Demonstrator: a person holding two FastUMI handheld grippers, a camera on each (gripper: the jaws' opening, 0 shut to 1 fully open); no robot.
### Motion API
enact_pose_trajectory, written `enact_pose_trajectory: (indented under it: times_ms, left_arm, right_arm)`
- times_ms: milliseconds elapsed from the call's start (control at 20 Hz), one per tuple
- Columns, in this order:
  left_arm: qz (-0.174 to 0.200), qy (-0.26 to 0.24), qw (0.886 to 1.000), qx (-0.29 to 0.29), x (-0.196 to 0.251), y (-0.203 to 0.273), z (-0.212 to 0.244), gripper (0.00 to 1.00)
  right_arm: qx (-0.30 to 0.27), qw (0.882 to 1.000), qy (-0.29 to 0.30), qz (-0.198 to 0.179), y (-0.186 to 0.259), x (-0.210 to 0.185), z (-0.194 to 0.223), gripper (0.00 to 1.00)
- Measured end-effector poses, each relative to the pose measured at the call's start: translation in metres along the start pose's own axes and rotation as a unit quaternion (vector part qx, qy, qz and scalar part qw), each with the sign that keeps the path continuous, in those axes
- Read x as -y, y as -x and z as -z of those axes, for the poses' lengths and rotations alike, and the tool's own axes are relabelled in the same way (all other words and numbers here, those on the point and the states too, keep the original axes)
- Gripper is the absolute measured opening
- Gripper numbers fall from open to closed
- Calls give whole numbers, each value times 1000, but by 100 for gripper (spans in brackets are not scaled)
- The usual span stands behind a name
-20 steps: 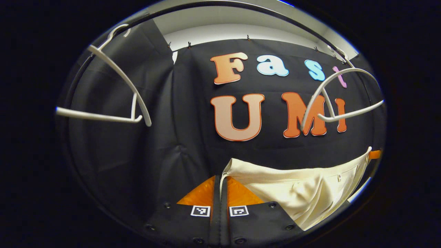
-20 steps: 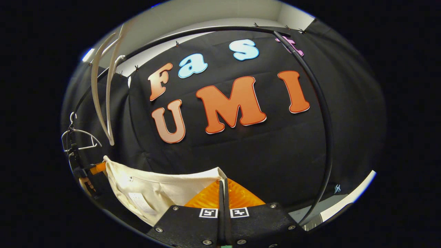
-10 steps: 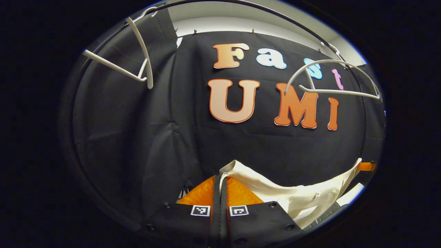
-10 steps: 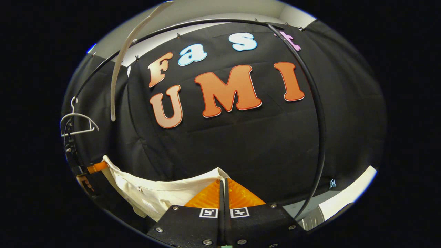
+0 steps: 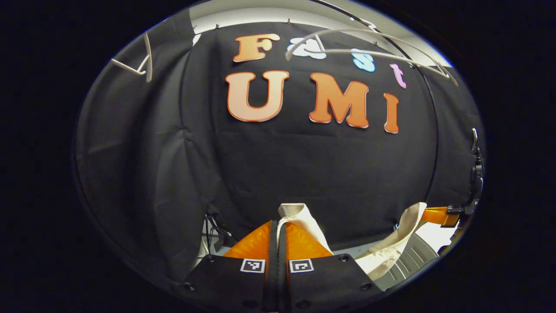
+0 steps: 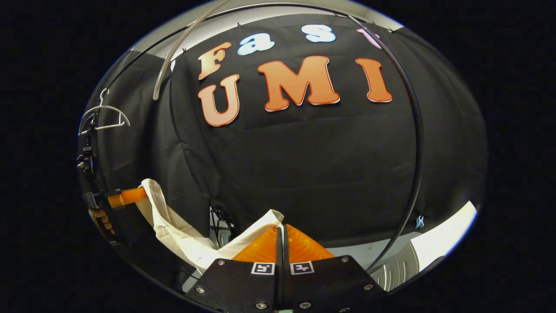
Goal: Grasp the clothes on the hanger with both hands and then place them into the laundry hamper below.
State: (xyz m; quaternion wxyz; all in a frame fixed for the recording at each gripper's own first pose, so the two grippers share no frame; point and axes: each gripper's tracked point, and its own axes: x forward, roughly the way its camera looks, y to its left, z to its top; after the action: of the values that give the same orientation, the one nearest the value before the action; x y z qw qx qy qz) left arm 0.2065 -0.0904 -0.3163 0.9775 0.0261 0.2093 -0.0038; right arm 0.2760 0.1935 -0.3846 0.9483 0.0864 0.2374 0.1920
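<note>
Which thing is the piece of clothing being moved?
Look below the black cloth wall, low between the two grippers. The cream garment sags there, one corner pinched in each gripper's fingers. It is the soft, pale thing; the white hangers above are bare and rigid.

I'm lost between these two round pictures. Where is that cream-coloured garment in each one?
Left gripper view: the cream garment rises from the left hand-held gripper at bottom centre and sags toward the lower right.
Right gripper view: the cream garment sags from the right hand-held gripper at bottom centre toward the lower left.
Shared landmark: the white hanger near the top.
</note>
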Motion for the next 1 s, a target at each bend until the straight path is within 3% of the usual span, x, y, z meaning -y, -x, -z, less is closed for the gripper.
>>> enact_pose_trajectory:
  times_ms: [450,850,1000]
  left_arm:
    - [56,20,991,-117,67,-26,140,7]
    - [72,6,967,-246,107,-33,292,7]
    - [71,12,958,-278,111,-35,329,7]
  right_arm:
    - [-112,994,8,-3,-36,-6,140,0]
    - [-234,972,-5,15,-51,9,277,0]
    - [-262,965,-7,22,-49,16,300,0]
